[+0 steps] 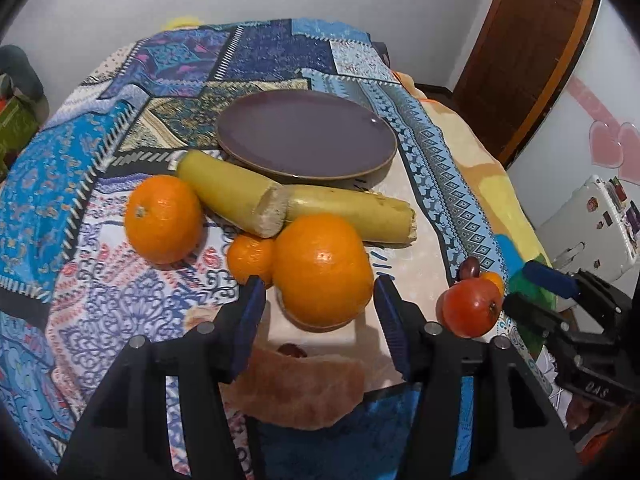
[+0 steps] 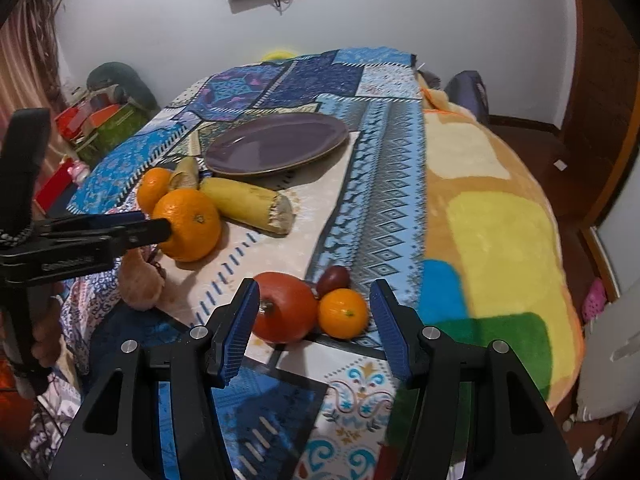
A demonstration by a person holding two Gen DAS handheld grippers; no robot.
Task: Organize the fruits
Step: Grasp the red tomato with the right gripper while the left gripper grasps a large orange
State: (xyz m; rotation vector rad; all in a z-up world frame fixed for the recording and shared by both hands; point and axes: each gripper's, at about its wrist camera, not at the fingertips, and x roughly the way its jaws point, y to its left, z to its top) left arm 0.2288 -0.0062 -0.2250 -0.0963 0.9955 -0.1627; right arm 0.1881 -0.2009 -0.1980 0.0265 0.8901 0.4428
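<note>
A purple plate (image 1: 304,136) lies on the patterned cloth; it also shows in the right wrist view (image 2: 276,144). My left gripper (image 1: 318,296) is open, its jaws on either side of a large orange (image 1: 322,268), not closed on it. Two yellow sugarcane pieces (image 1: 232,192) (image 1: 352,210), a second orange (image 1: 162,218) and a small orange (image 1: 250,258) lie near it. My right gripper (image 2: 314,312) is open, its jaws around a red apple (image 2: 284,306) and a small orange (image 2: 343,313). A dark plum (image 2: 334,276) sits just behind them.
A brownish soft lump (image 1: 300,388) lies on the cloth under the left gripper. A multicoloured fleece blanket (image 2: 496,232) covers the bed to the right. Boxes and clutter (image 2: 96,124) stand at far left. A wooden door (image 1: 528,48) is at the right.
</note>
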